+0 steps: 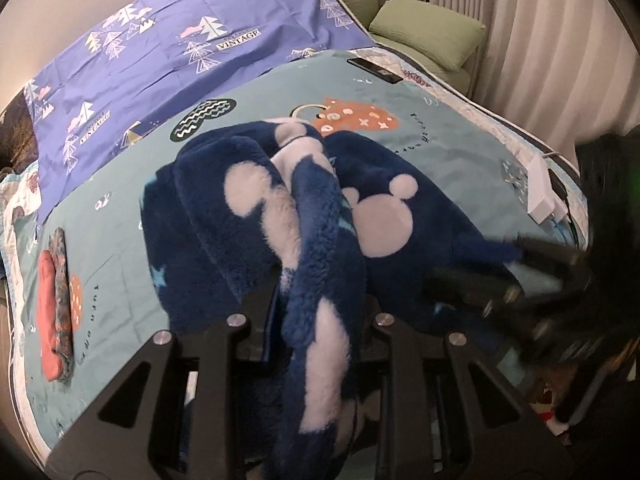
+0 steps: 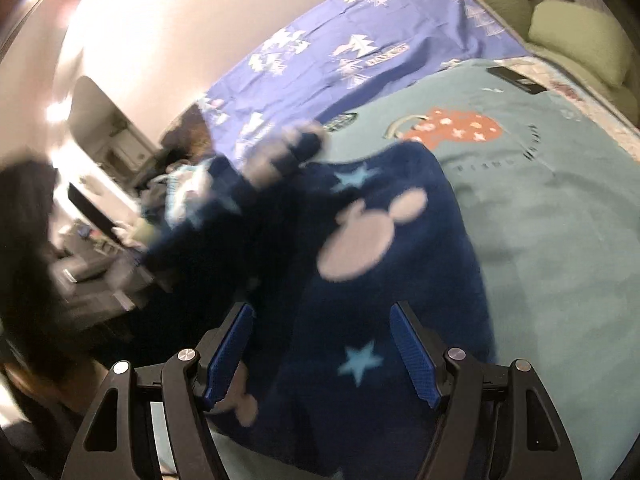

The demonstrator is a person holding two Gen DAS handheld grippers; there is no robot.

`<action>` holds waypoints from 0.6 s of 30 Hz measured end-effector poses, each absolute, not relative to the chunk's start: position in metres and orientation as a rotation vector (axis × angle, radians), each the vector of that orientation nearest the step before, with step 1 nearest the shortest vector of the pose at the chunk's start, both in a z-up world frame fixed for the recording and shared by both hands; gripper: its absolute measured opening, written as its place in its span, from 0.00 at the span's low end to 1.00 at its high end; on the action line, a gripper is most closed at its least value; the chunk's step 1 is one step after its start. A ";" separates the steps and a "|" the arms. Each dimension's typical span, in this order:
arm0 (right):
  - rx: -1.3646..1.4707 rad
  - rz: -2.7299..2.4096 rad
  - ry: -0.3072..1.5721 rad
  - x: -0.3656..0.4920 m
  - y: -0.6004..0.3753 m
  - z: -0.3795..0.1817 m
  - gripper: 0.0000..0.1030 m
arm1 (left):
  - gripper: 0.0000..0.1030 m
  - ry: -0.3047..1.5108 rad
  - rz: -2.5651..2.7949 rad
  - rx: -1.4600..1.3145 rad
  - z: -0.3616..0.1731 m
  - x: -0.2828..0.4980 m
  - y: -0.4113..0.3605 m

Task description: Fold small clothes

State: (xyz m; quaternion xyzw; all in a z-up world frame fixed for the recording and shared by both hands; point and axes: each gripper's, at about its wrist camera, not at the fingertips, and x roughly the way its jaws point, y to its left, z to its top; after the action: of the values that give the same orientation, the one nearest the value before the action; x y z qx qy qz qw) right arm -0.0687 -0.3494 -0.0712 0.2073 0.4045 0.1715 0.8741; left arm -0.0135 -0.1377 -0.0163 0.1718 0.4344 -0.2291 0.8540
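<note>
Fleece (image 1: 384, 216), dark blue with pale mouse heads and stars, lies bunched on the teal bed cover (image 1: 460, 160), one thick fold of it rising up between the fingers of the left tool (image 1: 320, 320), which is clamped on that fold. The right tool (image 2: 322, 356) hangs above the flatter part of the fleece with its blue pads (image 2: 414, 356) well apart, gripping nothing; that view is smeared by motion. In my judgement the step in hand is lifting and spreading the garment before any fold. To do it well, the left tool should keep its grip firm, since plush fabric is bulky and slips easily, while the right takes an opposite edge or corner, not the middle. Pulling the two apart would flatten the bunched heap. A folded red and patterned cloth (image 1: 54, 312) lies well clear at the left.
</note>
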 end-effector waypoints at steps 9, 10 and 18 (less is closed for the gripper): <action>0.495 0.633 1.083 0.032 -0.331 -0.062 0.80 | 0.30 0.915 -0.419 0.372 -0.020 -0.017 -0.146; 0.522 0.662 1.129 0.042 -0.325 -0.069 0.80 | 0.31 0.914 -0.416 0.375 -0.021 -0.017 -0.148; 0.468 0.660 1.215 0.072 -0.284 -0.096 0.34 | 0.56 0.916 -0.421 0.412 -0.024 -0.026 -0.163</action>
State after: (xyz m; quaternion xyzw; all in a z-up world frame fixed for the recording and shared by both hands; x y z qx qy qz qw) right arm 0.0719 -0.2837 -0.0958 0.2136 0.5549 0.3017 0.7453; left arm -0.0261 -0.1630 -0.0242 0.1961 0.4356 -0.2003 0.8554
